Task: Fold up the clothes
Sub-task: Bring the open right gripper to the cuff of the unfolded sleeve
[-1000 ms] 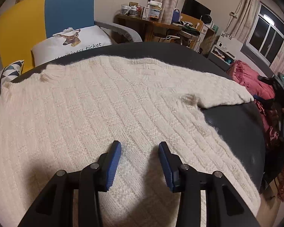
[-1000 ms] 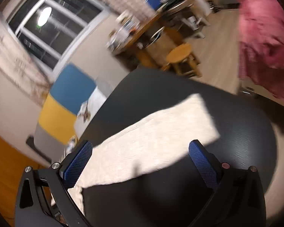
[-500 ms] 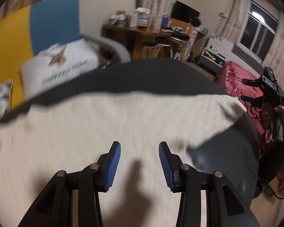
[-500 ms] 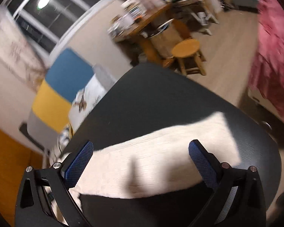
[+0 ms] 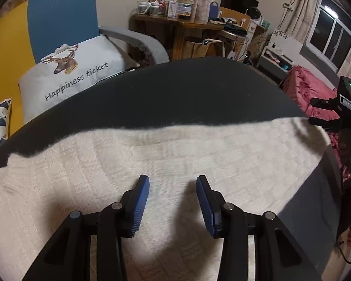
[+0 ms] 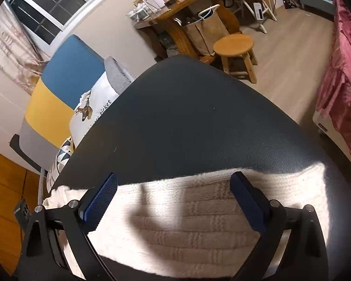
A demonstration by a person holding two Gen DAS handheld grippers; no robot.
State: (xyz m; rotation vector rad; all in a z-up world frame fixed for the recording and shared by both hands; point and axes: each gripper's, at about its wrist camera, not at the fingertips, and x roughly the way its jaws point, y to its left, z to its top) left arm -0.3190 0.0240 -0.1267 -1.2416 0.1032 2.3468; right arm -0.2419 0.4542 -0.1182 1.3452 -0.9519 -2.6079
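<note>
A cream knit sweater (image 5: 175,159) lies spread flat on the round black table (image 5: 175,93). My left gripper (image 5: 172,180) hovers over the sweater's body, open, with nothing between its blue pads. One sleeve (image 6: 187,210) stretches out towards the table's right edge. My right gripper (image 6: 175,178) hangs above that sleeve, open wide, its fingers on either side of it in the picture and apart from the knit. In the left wrist view the right gripper (image 5: 313,111) shows at the far right, beyond the sleeve's end.
A sofa with a deer-print cushion (image 5: 74,75) stands behind the table. A cluttered wooden desk (image 5: 180,23) and a round stool (image 6: 234,44) are further back. A red bedspread (image 6: 339,82) lies to the right.
Both views have slid over the sweater: more bare table shows beyond its far edge now. The sleeve has come closer under the right gripper. Both jaws keep the same width.
</note>
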